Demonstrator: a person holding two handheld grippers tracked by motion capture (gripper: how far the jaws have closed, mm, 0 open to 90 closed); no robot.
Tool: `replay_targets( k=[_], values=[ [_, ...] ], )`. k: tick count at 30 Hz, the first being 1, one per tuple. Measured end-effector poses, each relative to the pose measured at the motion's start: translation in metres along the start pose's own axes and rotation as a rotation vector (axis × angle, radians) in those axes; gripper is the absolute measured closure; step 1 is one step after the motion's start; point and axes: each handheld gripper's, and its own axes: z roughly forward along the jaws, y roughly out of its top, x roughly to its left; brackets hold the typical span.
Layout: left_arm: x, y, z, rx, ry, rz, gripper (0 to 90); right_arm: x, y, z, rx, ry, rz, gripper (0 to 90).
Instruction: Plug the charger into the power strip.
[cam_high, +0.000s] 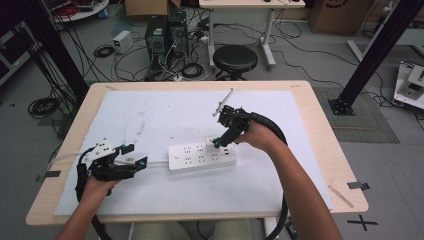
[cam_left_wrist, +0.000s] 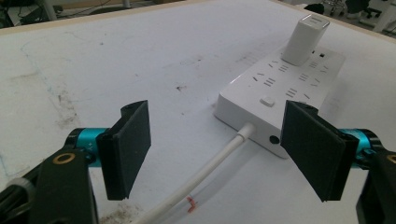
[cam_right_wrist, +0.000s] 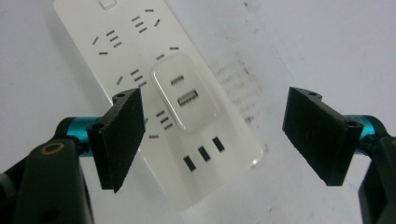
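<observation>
— One power strip (cam_high: 202, 156) lies on the table, white, near the middle of the white sheet (cam_high: 150, 120). One white charger (cam_left_wrist: 306, 39) is plugged into it, standing upright toward the end away from the cord.

— And the grippers?

— Two. The left gripper (cam_high: 135, 159) rests low at the table's left side, pointing at the strip's cord end, jaws spread wide with nothing between them. In its own view the white cord (cam_left_wrist: 205, 175) runs out between the jaws, with a small red mark on it.

— The right one?

— The right gripper (cam_high: 219, 142) hangs over the charger, pointing down. Its jaws stand apart on either side of the charger, touching nothing. From above I count two ports in the charger's top face and three dark slots at the strip's end (cam_right_wrist: 203, 154).

— Any button?

— One, near the cord end (cam_left_wrist: 267, 100).

— What about the surface?

— A light wooden table (cam_high: 320, 130) covered by the white sheet, which is scuffed and smudged with dark marks. Black tape sits at the right edge (cam_high: 357, 185).

— The room?

— Grey floor, tangled black cables, one round black stool (cam_high: 235, 59) beyond the table, two dark computer towers (cam_high: 167, 32), cardboard boxes (cam_high: 340, 14), a black frame post on either side (cam_high: 375, 50).

— Any writing?

— None I can read; the boxes' printing is too small.
</observation>
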Motion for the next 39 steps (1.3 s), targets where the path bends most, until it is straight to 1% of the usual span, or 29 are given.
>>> replay_targets(
  k=[3, 7, 13, 14, 17, 20, 24, 26, 30, 31, 32, 34, 39],
  values=[
    [0.0, 0.0, 0.0, 0.0, 0.0, 0.0, 24.8, 0.001, -0.013, -0.009, -0.038, -0.021, 0.038, 21.5],
    [-0.001, 0.0, 0.001, -0.007, 0.0, 0.001, 24.7, 0.007, -0.029, -0.02, -0.083, -0.032, 0.058, 21.1],
    [-0.003, 0.001, 0.001, -0.008, -0.004, 0.002, 24.8, 0.012, -0.053, -0.03, -0.118, -0.069, 0.1, 21.1],
    [-0.003, 0.001, 0.002, -0.01, -0.004, 0.003, 24.8, 0.013, -0.058, -0.031, -0.124, -0.073, 0.113, 21.1],
    [-0.004, 0.002, 0.002, -0.013, -0.004, 0.004, 24.7, 0.015, -0.073, -0.035, -0.134, -0.095, 0.137, 21.1],
    [-0.004, 0.002, 0.003, -0.014, -0.003, 0.006, 24.8, 0.018, -0.09, -0.038, -0.151, -0.113, 0.175, 21.1],
    [-0.003, 0.003, 0.002, -0.014, 0.003, 0.003, 24.8, 0.025, -0.112, -0.04, -0.178, -0.13, 0.214, 21.1],
    [-0.002, 0.003, 0.001, -0.016, 0.006, 0.004, 24.8, 0.028, -0.122, -0.041, -0.189, -0.149, 0.233, 21.1],
    [-0.001, 0.003, 0.0, -0.015, 0.009, 0.0, 24.8, 0.032, -0.135, -0.04, -0.206, -0.162, 0.257, 21.1],
    [-0.001, 0.003, -0.001, -0.01, 0.01, 0.002, 24.8, 0.032, -0.137, -0.039, -0.211, -0.163, 0.255, 21.1],
    [-0.001, 0.003, -0.001, -0.01, 0.01, 0.002, 24.8, 0.032, -0.137, -0.039, -0.211, -0.163, 0.255, 21.1],
    [-0.001, 0.002, -0.003, -0.011, 0.013, 0.002, 24.8, 0.034, -0.142, -0.038, -0.215, -0.165, 0.273, 21.1],
    [0.0, 0.001, -0.006, -0.017, 0.021, -0.002, 24.8, 0.036, -0.147, -0.036, -0.224, -0.17, 0.28, 21.1]
  ],
)
